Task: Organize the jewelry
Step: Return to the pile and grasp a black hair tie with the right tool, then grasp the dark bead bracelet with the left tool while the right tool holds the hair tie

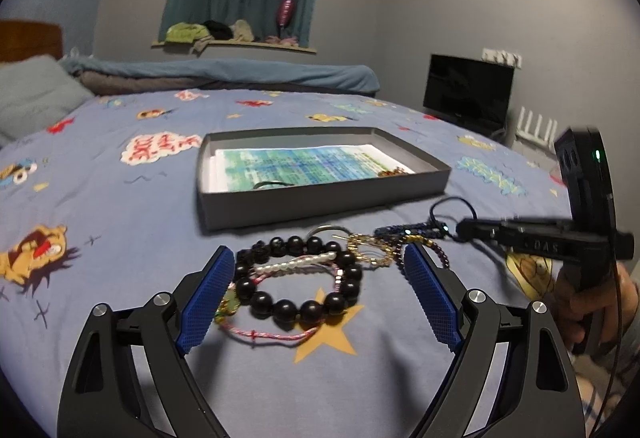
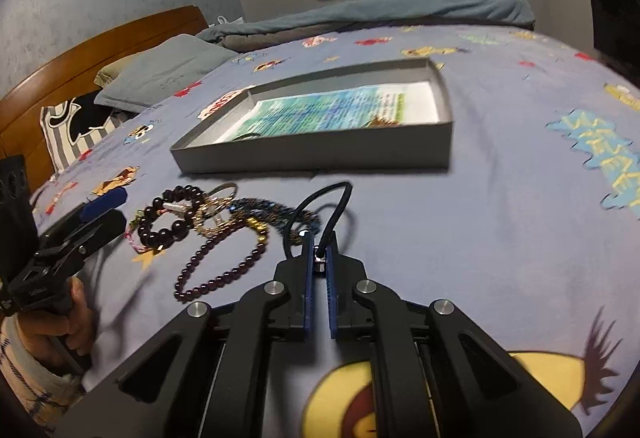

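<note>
Jaws on our right gripper point(image 2: 320, 258) are pinching the black cord loop point(image 2: 320, 206), and the gray box point(image 2: 320, 158) is lying straight ahead. We are holding our left gripper point(image 1: 320, 290) wide open around the black bead bracelet point(image 1: 304, 278) on the bed.

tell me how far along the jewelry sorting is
Early on. Done: the grey box already holds a dark loop and a small beaded piece. In hand: the right claw is shut on a black cord; the left claw is open over the pile. Left: the black bead bracelet, pearl strand, purple bead strand and others lie on the bedsheet.
</note>
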Demonstrator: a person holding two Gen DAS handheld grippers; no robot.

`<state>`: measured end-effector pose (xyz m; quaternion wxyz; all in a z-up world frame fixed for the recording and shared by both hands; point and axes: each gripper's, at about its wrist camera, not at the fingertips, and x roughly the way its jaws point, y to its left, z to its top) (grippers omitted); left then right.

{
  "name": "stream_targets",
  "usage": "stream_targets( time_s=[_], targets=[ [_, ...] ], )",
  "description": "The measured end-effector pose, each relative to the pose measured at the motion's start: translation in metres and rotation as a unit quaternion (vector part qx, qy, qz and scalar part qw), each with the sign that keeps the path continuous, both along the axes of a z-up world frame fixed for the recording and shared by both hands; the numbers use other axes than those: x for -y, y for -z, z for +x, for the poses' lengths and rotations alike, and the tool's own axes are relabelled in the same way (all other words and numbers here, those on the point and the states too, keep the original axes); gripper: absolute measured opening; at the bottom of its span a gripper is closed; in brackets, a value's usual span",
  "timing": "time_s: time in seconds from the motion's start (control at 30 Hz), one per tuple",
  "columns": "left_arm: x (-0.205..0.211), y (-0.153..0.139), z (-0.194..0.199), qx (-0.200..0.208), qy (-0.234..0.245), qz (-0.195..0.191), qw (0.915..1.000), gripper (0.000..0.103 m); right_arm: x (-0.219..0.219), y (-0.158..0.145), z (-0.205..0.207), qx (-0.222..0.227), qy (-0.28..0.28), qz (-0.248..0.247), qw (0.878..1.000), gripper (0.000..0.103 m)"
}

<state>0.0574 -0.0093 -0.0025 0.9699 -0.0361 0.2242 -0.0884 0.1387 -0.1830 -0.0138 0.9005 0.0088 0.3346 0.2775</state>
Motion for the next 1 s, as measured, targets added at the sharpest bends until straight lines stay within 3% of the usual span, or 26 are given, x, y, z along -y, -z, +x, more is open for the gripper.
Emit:
stream_targets(
  time_s=[0.37,0.47,0.83,1.0],
  targets=[
    [0.038,0.002,0.027,-0.044,0.038,0.051,0.997,0.079,0.022,0.001,0.008,0.018,0.014,0.021,1.0,0.006],
    [0.046,0.001,0.026,-0.042,0.057,0.058,0.9958,0.067,0.025,0.001,0.008,0.016,0.012,0.031,0.999,0.006],
    [0.086,0.003,0.022,-0.045,0.12,0.059,0.99,0.053,0.029,0.0,0.004,0.021,0.008,0.047,0.999,0.006],
    [0.099,0.017,0.038,-0.094,0.116,0.09,0.9847,0.033,0.029,0.001,0.004,0.021,0.006,0.049,0.999,0.006]
  ],
)
